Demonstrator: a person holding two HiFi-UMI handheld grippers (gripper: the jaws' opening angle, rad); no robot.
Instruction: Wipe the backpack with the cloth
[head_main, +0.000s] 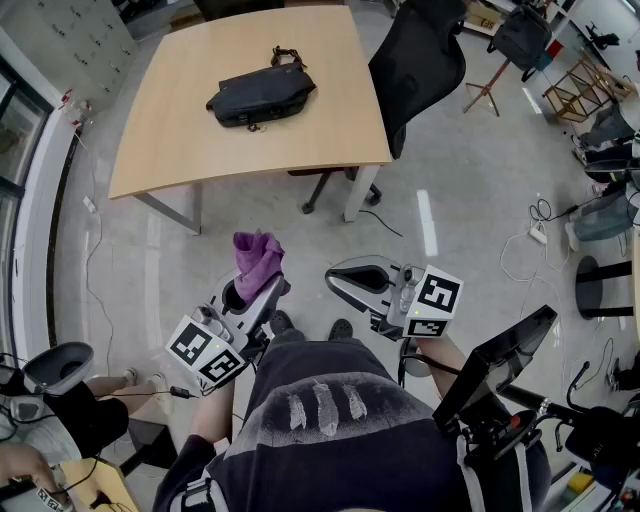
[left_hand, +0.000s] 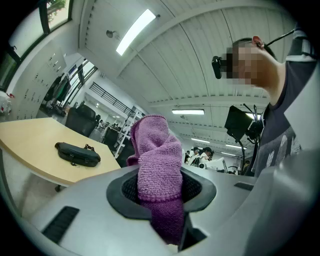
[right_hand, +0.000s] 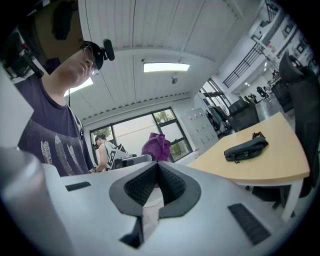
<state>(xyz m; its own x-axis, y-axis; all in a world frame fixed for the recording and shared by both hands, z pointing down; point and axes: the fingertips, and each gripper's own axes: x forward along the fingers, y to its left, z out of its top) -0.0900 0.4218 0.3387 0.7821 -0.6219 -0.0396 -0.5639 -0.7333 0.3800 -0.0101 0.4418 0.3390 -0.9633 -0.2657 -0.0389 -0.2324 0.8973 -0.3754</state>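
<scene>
The dark backpack (head_main: 260, 98) lies flat on the wooden table (head_main: 160, 130), well ahead of both grippers. A purple cloth (head_main: 258, 256) stands bunched out of my left gripper (head_main: 262, 287), which is shut on it and held low near my body. In the left gripper view the cloth (left_hand: 157, 165) fills the gap between the jaws, with the backpack (left_hand: 77, 154) far off to the left. My right gripper (head_main: 337, 279) is beside it, shut and empty. The right gripper view shows its jaws (right_hand: 156, 182) meeting, with the backpack (right_hand: 246, 148) and the cloth (right_hand: 157, 146) beyond them.
A black office chair (head_main: 420, 60) stands at the table's right edge. Cables and a power strip (head_main: 538, 235) lie on the floor to the right. A black screen on an arm (head_main: 500, 360) is by my right side. Another person (head_main: 60, 420) sits at lower left.
</scene>
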